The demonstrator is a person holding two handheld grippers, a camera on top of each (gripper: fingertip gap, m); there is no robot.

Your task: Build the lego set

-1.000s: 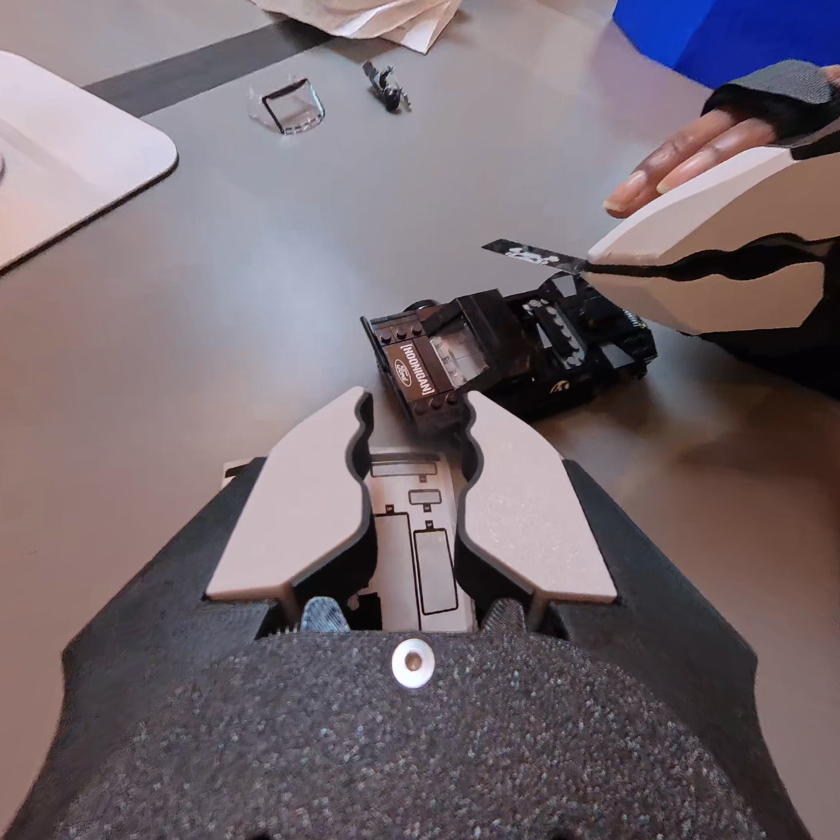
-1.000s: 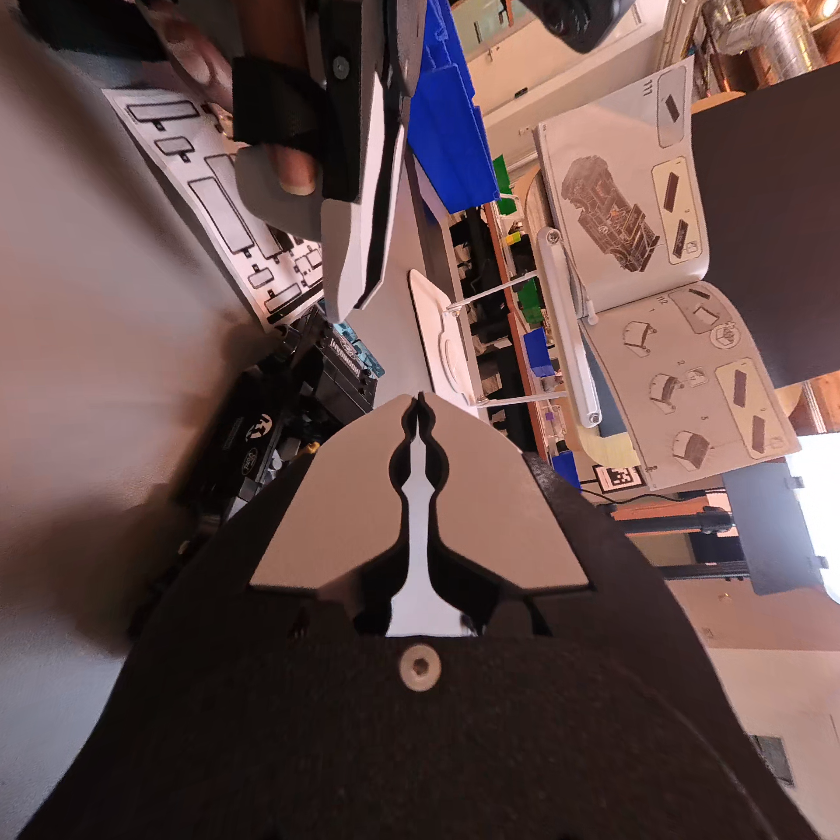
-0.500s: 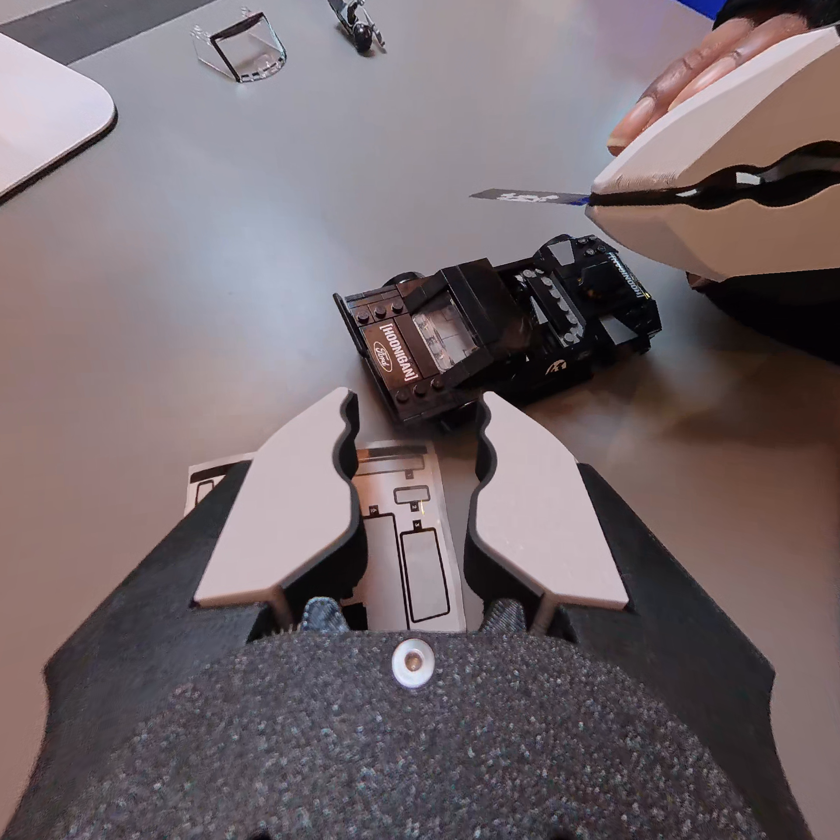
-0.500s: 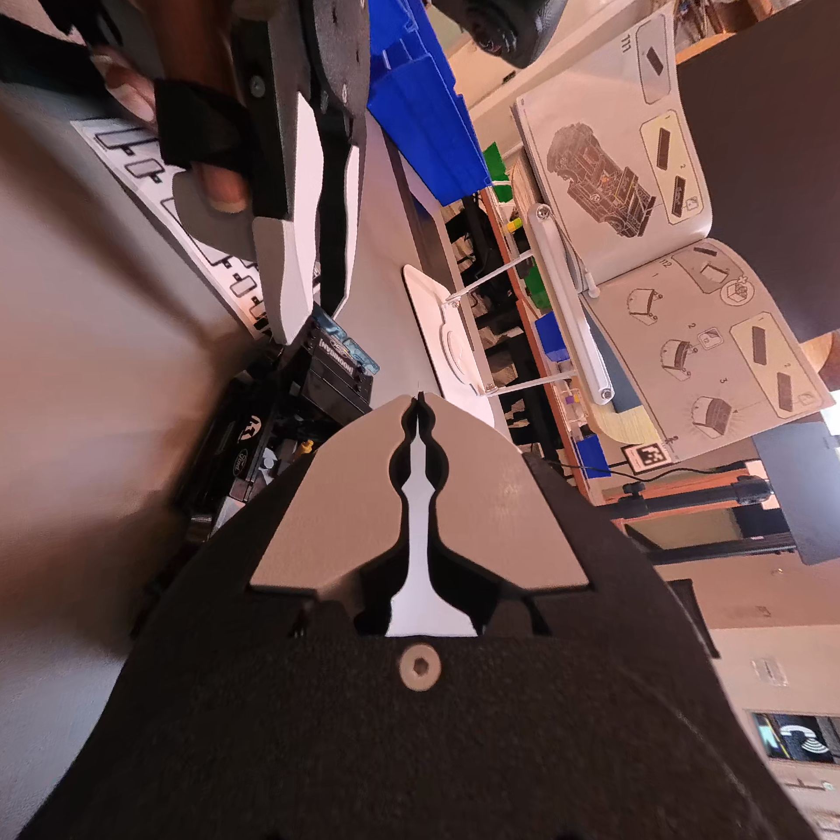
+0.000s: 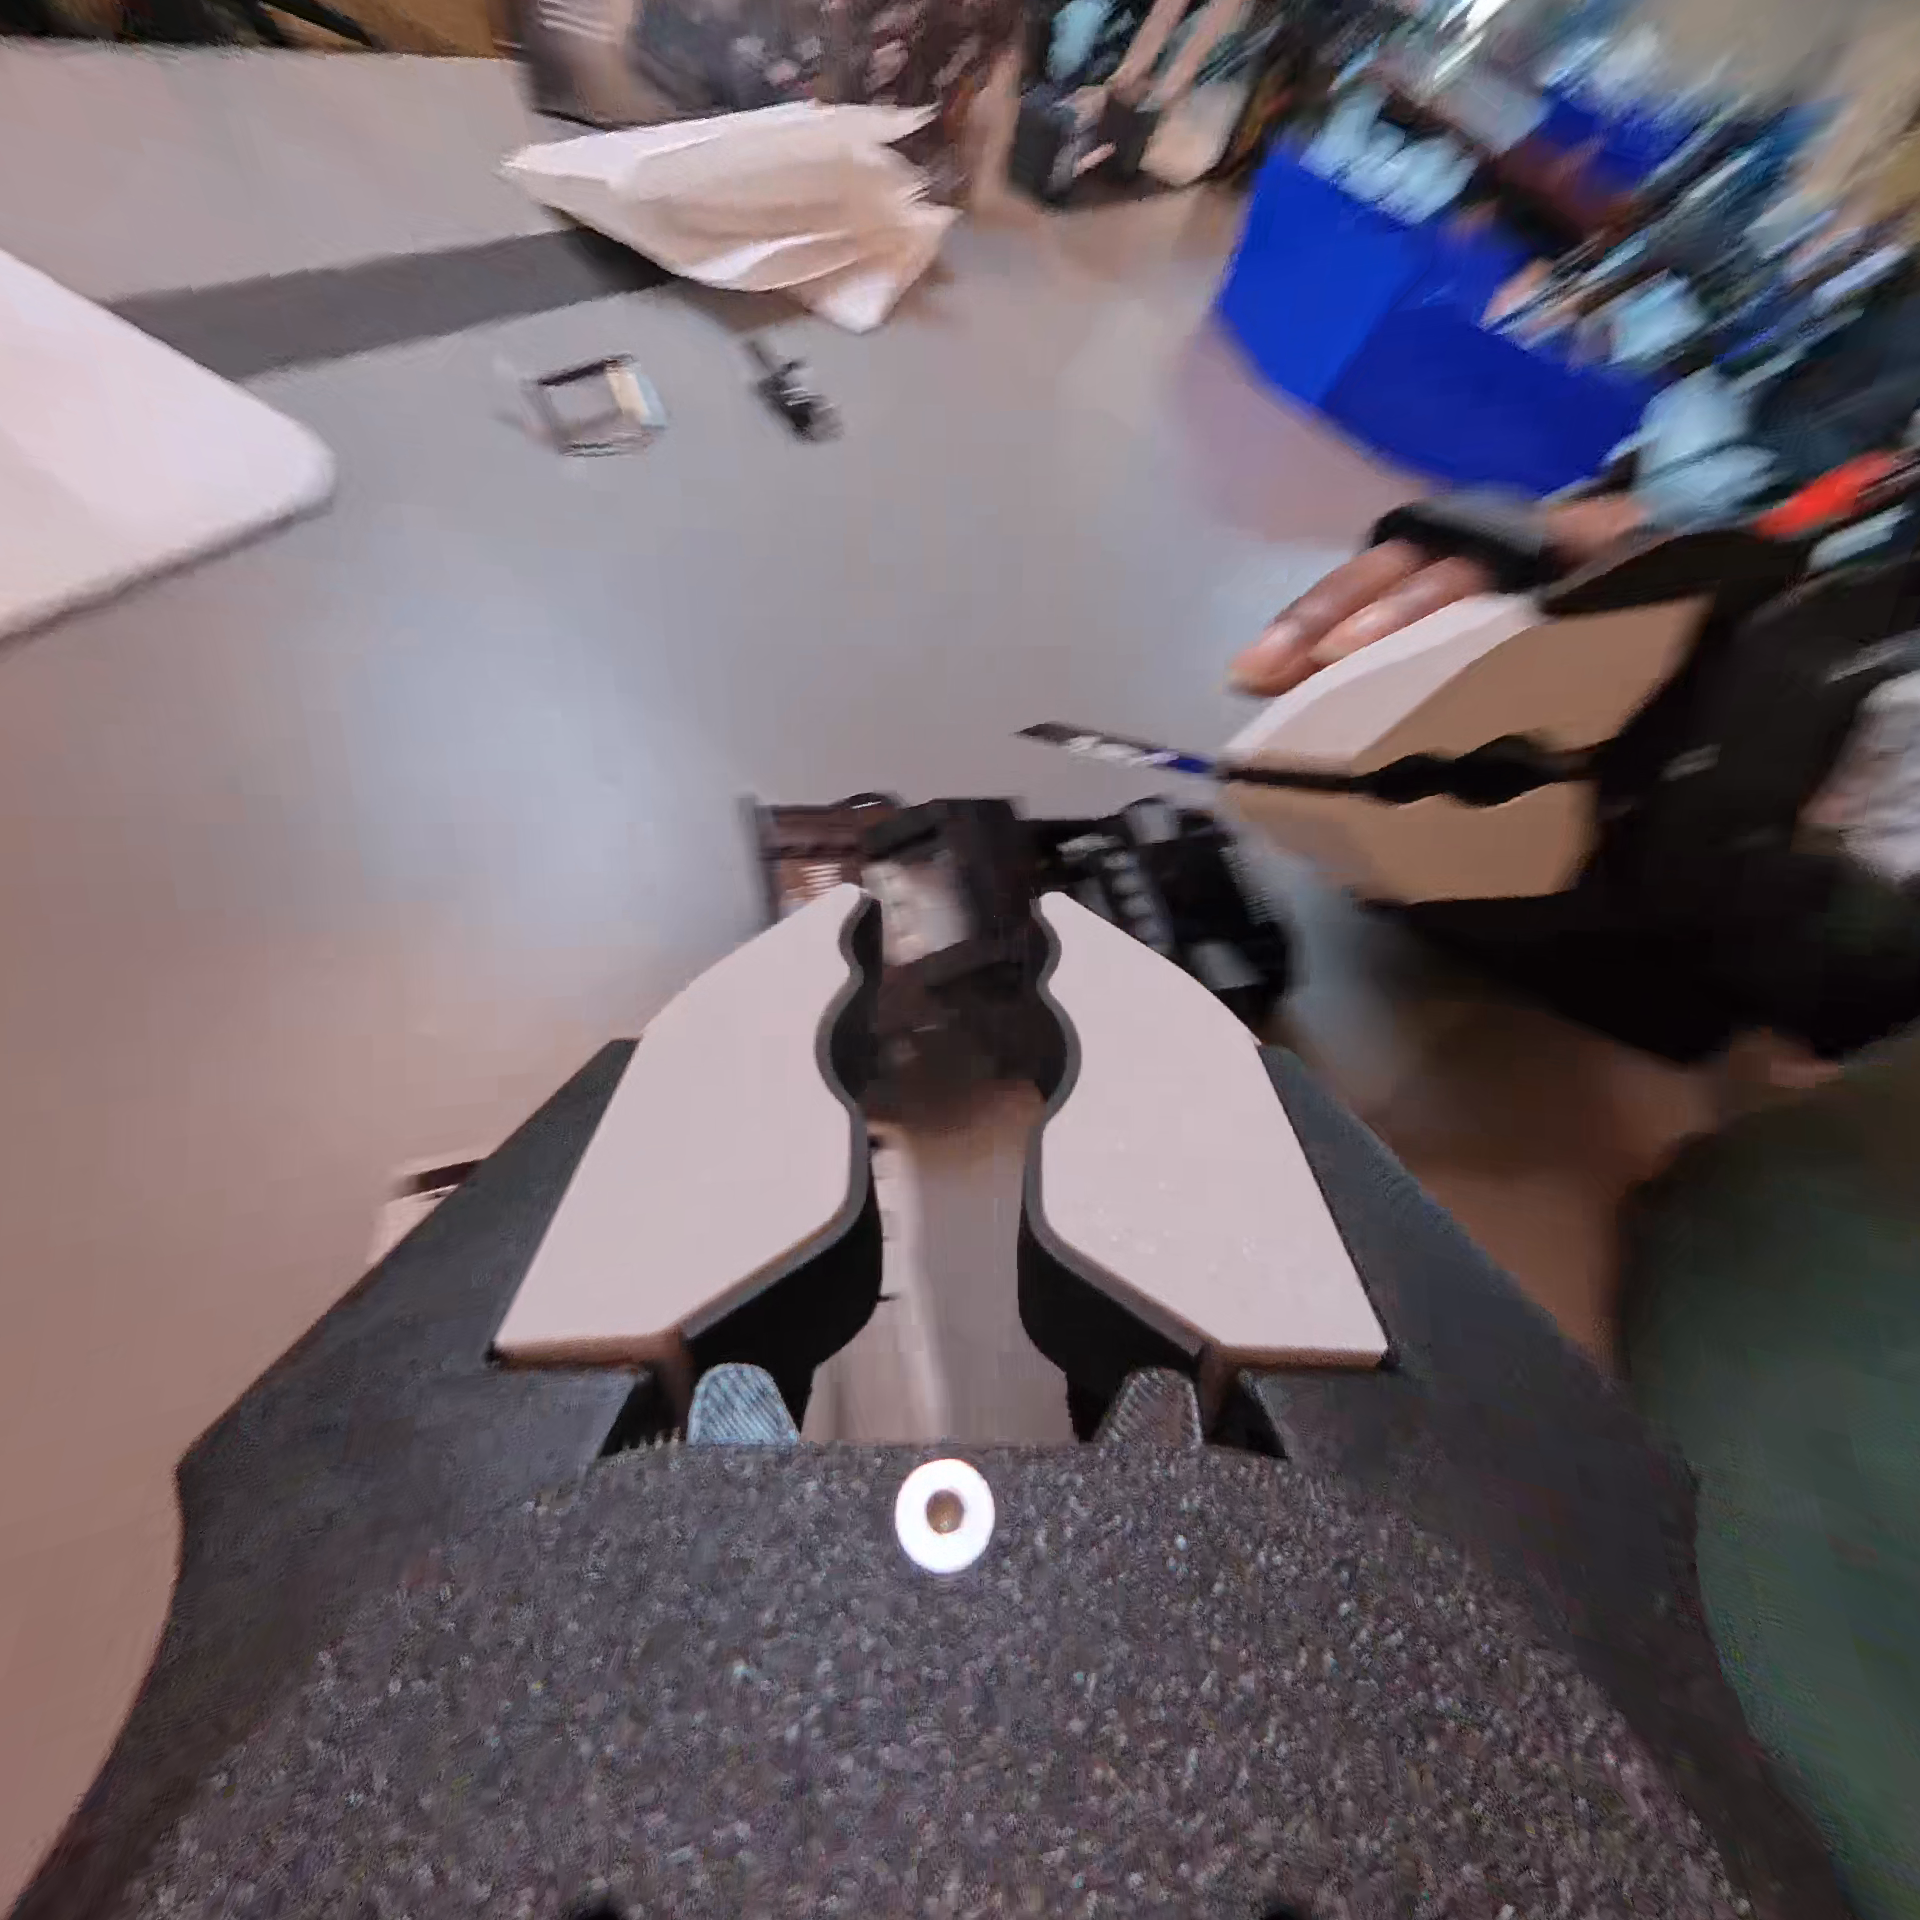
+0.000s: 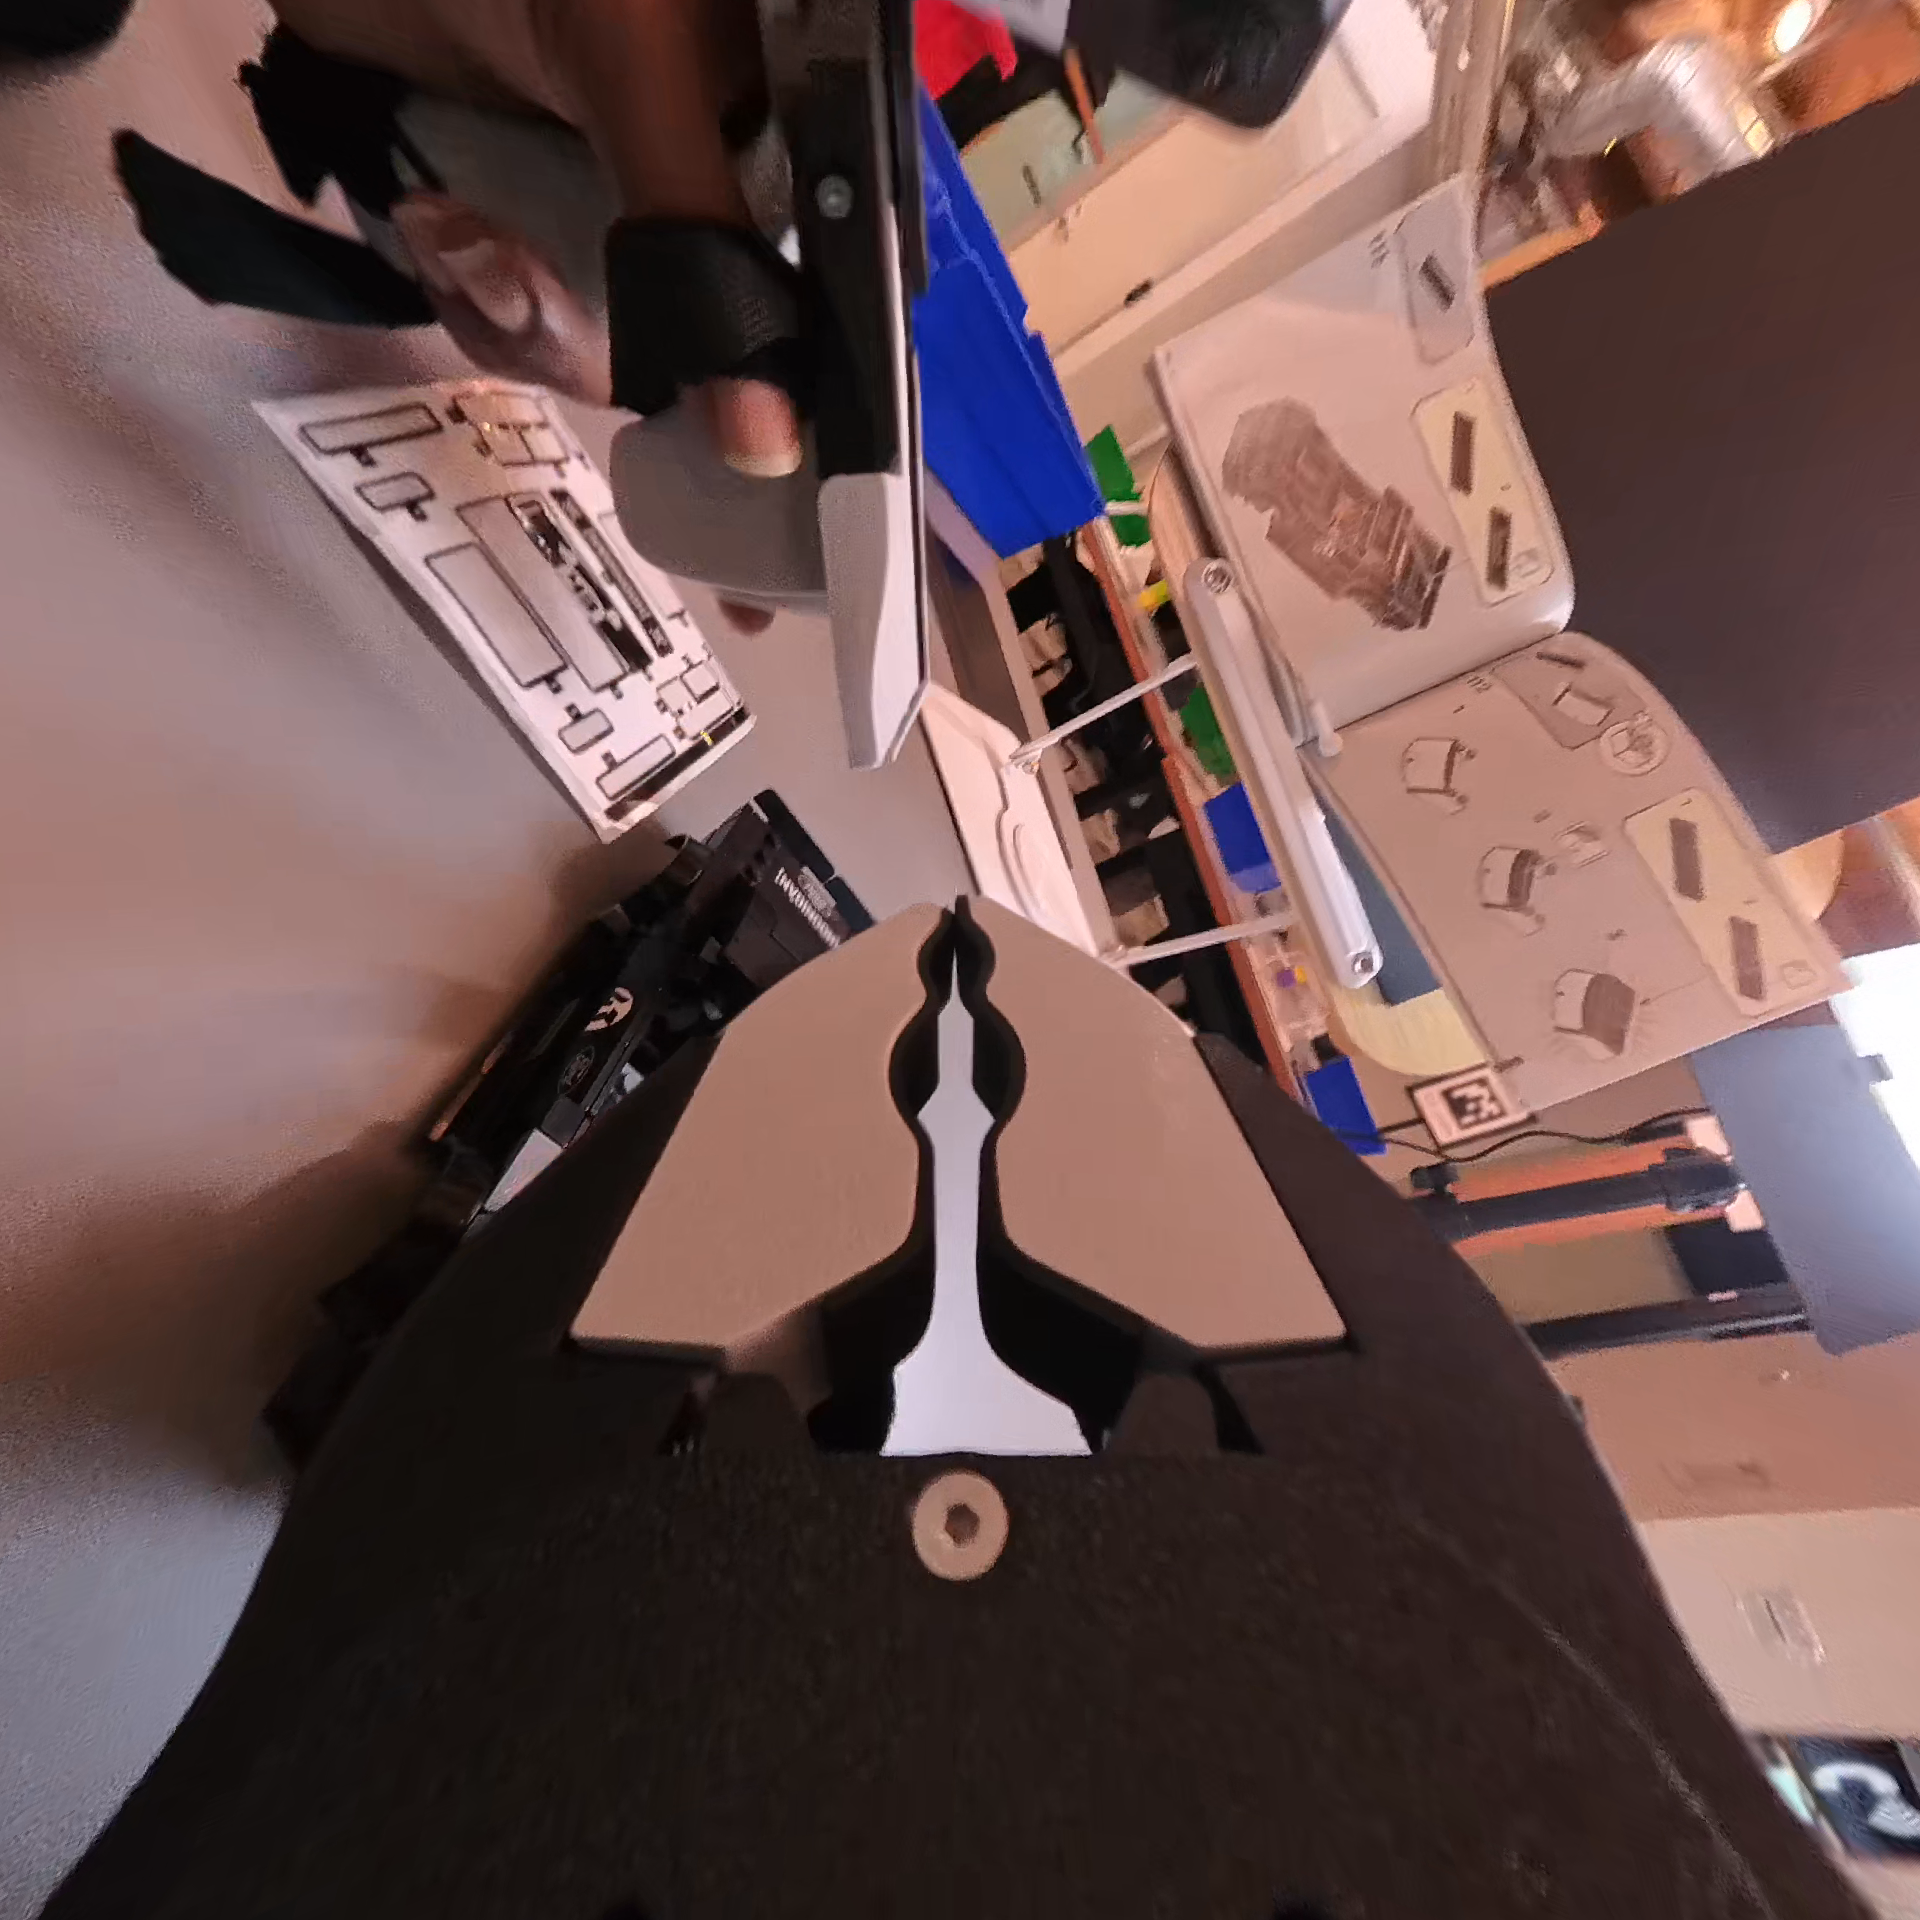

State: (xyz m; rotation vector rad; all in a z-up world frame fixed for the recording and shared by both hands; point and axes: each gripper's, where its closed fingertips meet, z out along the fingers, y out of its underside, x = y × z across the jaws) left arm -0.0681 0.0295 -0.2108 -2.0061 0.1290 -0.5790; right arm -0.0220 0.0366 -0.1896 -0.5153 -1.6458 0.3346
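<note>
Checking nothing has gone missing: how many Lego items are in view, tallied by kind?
Black car model: 1
Loose parts: 2, clear windscreen and small dark piece
Sticker sheet: 1
Peeled sticker: 1
Instruction booklet: 1
Total: 6

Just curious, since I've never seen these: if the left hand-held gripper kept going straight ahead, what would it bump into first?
Probably the black lego car: it sits right at the open tips of the left hand-held gripper, though blur hides the exact gap.

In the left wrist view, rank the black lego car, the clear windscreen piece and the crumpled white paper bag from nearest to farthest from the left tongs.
1. Black lego car: right at the tips of the left tongs.
2. Clear windscreen piece: farther up the table, to the left.
3. Crumpled white paper bag: farthest, at the table's far edge.
</note>
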